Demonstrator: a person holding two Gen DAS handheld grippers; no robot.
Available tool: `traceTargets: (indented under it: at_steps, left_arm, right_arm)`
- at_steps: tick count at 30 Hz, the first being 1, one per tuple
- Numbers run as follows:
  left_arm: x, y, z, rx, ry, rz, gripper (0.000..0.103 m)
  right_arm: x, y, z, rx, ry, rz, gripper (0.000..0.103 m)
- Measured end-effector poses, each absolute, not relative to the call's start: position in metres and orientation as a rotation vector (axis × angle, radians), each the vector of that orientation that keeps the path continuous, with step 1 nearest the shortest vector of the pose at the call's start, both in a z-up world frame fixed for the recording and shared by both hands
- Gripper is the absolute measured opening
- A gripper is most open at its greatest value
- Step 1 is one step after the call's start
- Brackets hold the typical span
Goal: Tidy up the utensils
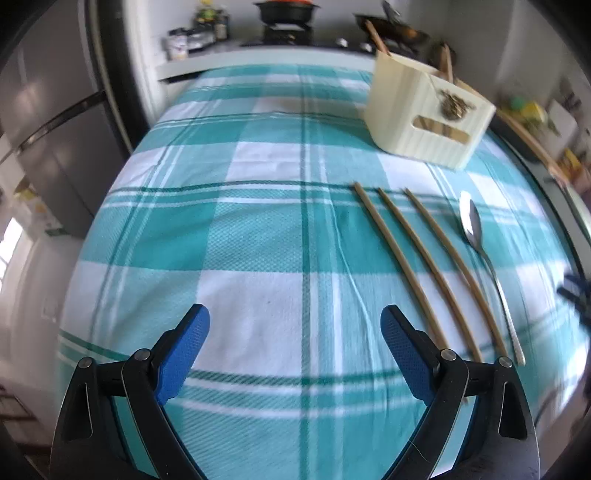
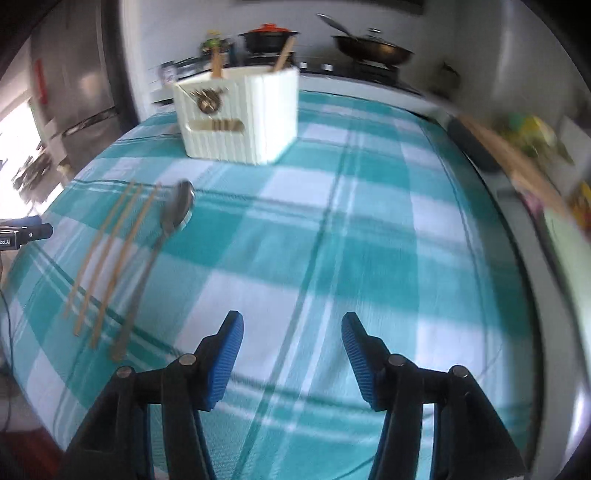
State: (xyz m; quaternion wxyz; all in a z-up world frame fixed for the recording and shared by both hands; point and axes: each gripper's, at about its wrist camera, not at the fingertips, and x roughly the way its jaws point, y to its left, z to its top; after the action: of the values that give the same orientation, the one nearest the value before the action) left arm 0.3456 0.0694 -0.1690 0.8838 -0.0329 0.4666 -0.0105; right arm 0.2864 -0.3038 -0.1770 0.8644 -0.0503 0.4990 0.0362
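Note:
Three wooden chopsticks [image 1: 424, 258] lie side by side on the teal-and-white checked tablecloth [image 1: 258, 221], with a metal spoon [image 1: 484, 254] just right of them. A cream ribbed utensil holder [image 1: 424, 110] stands behind them, wooden handles sticking out of it. My left gripper [image 1: 295, 317] hangs open over bare cloth, left of the chopsticks, nothing between its blue pads. In the right wrist view the chopsticks [image 2: 107, 258] and spoon [image 2: 166, 236] lie at the left and the holder [image 2: 240, 114] at the back. My right gripper [image 2: 291, 325] is open over bare cloth to their right.
A stove with a black pot [image 1: 288, 13] and a wok [image 2: 373, 50] runs behind the table. A steel fridge [image 1: 48, 122] stands at the left. The table's right edge [image 2: 517, 221] borders a cluttered counter. The other gripper's tip [image 2: 26, 230] shows at the far left.

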Motion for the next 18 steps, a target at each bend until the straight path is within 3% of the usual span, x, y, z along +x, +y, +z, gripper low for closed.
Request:
traceTargets:
  at_steps: [8,18]
  left_arm:
    - [0.364,0.052,-0.196,-0.016,0.955,0.066,0.094]
    - [0.364,0.058,-0.205,-0.049,0.964,0.071,0.102]
  right_arm:
    - [0.279,-0.292,-0.191,-0.096,0.975,0.012,0.057]
    - [0.285,-0.301,-0.201,-0.046,1.003,-0.017,0.057]
